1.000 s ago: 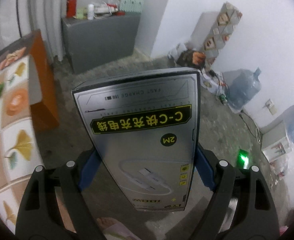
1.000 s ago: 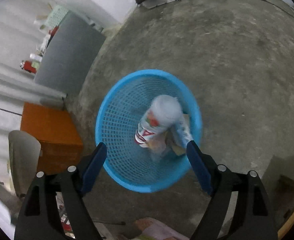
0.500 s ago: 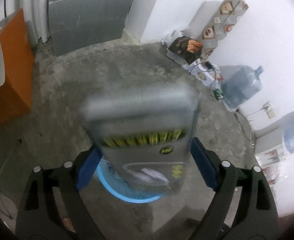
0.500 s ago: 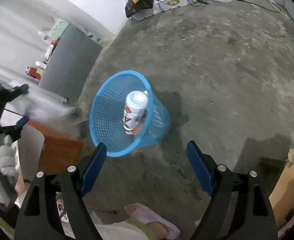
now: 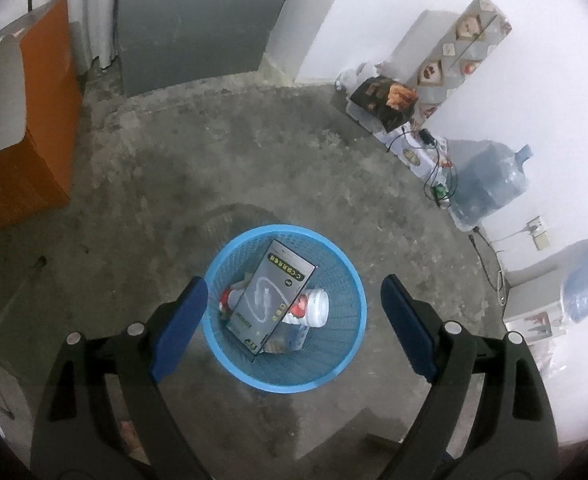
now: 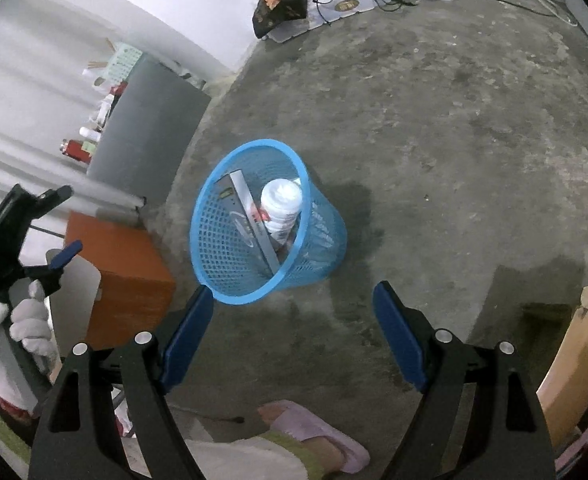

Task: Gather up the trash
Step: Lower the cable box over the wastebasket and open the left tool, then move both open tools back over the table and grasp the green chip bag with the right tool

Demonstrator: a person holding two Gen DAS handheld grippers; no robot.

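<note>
While both grippers, left gripper (image 5: 294,312) and right gripper (image 6: 293,330), gaped empty, the cable box (image 5: 270,293) leaned inside the blue basket (image 5: 333,372) against a white bottle (image 5: 313,308); only the right view showed the gloved hand (image 6: 10,328).

The left black two-finger gripper with blue pads (image 5: 294,324) points downward, its jaws spread wide and nothing between them. The right black two-finger gripper with blue pads (image 6: 294,338) is also tilted downward, jaws equally wide apart and empty. In the right wrist view the left gripper appears at the frame's left edge, gripped by a white-gloved hand (image 6: 10,332) — its blue-tipped fingers (image 6: 66,250) parted. A foot in a pink slipper (image 6: 313,432) shows below.
</note>
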